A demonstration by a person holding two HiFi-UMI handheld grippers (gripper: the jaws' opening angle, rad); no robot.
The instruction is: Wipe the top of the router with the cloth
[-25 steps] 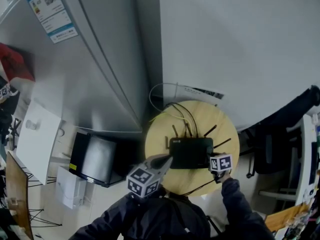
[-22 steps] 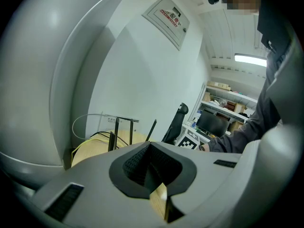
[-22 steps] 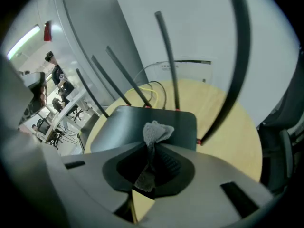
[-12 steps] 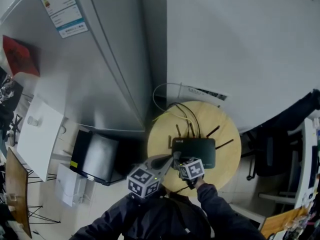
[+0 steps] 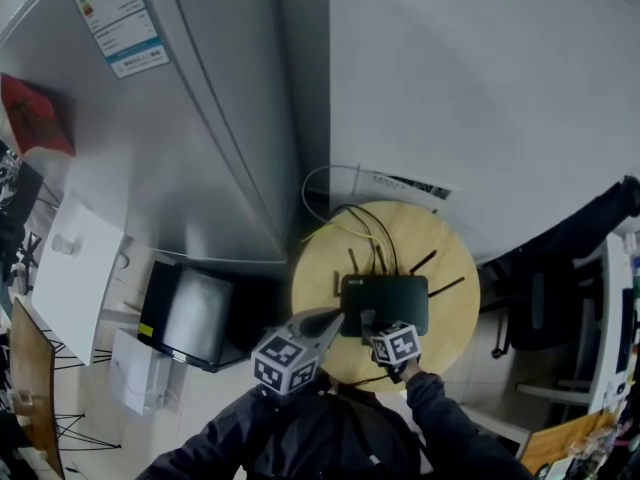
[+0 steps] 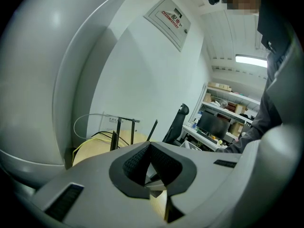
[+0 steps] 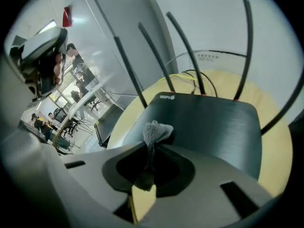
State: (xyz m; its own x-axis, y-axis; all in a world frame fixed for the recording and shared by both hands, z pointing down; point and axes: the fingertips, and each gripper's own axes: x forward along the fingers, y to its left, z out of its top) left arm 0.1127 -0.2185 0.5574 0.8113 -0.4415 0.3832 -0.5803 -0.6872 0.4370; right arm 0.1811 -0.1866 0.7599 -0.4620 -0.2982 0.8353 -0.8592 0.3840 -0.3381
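a round pale wooden surface (image 5: 455, 253) is seen against a white wall (image 5: 480, 88), beside a tall grey metal cabinet (image 5: 200, 148) on which a white and blue label (image 5: 105, 18) is stuck. a thin white cable loop (image 5: 303, 196) is draped off the surface's far edge. a black office chair (image 5: 560, 258) is placed to the right. on the floor to the left a dark glossy-topped box (image 5: 190, 313) and a white flat board (image 5: 75, 278) are seen, just beside each other. a framed notice (image 6: 168, 17) is hung high on the wall.
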